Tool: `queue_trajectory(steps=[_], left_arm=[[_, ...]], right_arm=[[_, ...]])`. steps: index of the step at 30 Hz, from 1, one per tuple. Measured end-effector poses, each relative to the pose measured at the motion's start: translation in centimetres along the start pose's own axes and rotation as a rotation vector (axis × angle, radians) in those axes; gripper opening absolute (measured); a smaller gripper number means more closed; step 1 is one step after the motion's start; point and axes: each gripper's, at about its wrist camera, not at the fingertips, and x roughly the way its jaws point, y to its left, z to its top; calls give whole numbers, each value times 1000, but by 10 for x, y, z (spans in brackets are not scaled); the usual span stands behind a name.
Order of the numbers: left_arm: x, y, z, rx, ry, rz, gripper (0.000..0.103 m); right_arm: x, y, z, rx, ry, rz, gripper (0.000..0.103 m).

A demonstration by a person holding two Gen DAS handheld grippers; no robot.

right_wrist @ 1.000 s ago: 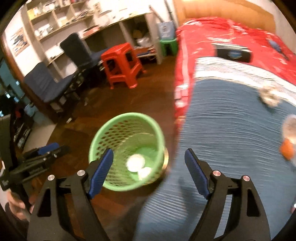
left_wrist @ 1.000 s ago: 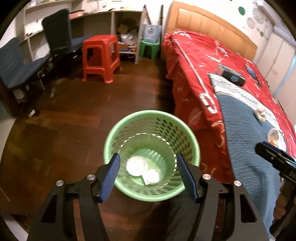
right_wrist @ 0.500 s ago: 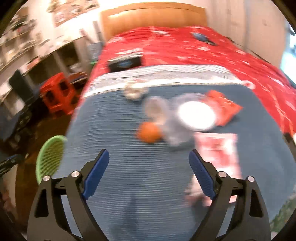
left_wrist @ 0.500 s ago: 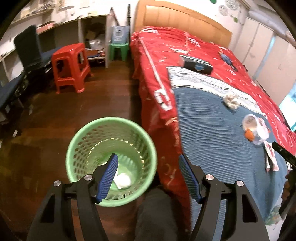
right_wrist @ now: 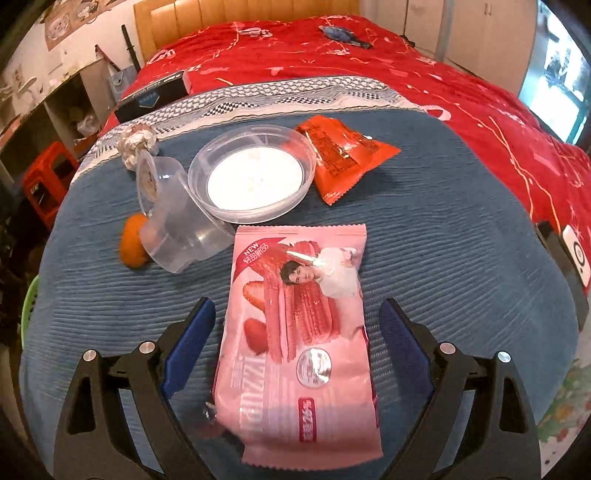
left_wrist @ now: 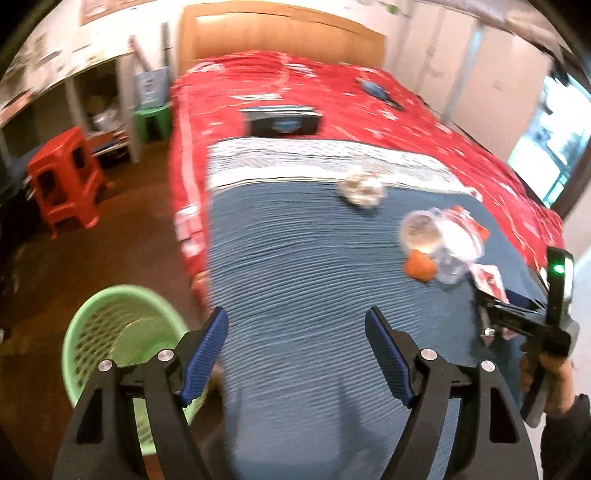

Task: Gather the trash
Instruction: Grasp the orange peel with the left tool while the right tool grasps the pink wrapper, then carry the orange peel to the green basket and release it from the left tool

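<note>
A pink snack wrapper (right_wrist: 299, 332) lies flat on the blue blanket (right_wrist: 461, 240), between the spread fingers of my open right gripper (right_wrist: 295, 328), which hovers low over it. Beyond it lie a clear plastic lid (right_wrist: 255, 177), a clear cup (right_wrist: 177, 218) on its side, an orange peel (right_wrist: 133, 240), a red-orange wrapper (right_wrist: 343, 155) and a crumpled foil ball (right_wrist: 136, 144). My left gripper (left_wrist: 295, 354) is open and empty over the blanket's near edge. The green basket (left_wrist: 110, 332) stands on the floor at its left. The right gripper also shows in the left wrist view (left_wrist: 517, 317).
A black box (left_wrist: 284, 122) and a blue item (right_wrist: 343, 35) lie on the red bedspread (right_wrist: 406, 66). A red stool (left_wrist: 62, 177) and a green stool (left_wrist: 153, 118) stand on the wooden floor left of the bed. A wooden headboard (left_wrist: 280, 37) is at the far end.
Both grippers have swung right, from the basket toward the bed. The right gripper has come down close over the pink wrapper. The basket has slid to the left edge of both views.
</note>
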Motion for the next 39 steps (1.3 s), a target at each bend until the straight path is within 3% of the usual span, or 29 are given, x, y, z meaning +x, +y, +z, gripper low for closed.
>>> queue_trajectory(steps=[3, 7, 10, 17, 23, 26, 30, 39], left_arm=[[22, -31, 10, 68, 21, -42, 74], [52, -67, 21, 138, 48, -86, 74], [72, -90, 26, 187, 66, -110, 74], [108, -124, 35, 263, 91, -132, 73], [134, -134, 40, 260, 124, -152, 69], [141, -136, 40, 259, 131, -167, 60], [145, -137, 38, 258, 137, -191, 41], [118, -117, 29, 235, 118, -202, 30]], right_arm=[[0, 5, 1, -28, -10, -15, 84], [-1, 7, 2, -53, -19, -33, 71], [-5, 3, 1, -49, -26, -18, 67], [-23, -8, -2, -34, -60, 19, 67], [-40, -14, -5, -15, -93, 48, 67], [-44, -16, -4, -8, -99, 60, 67], [-47, -16, -7, -3, -103, 66, 67], [-59, -8, -13, 5, -114, 94, 66]])
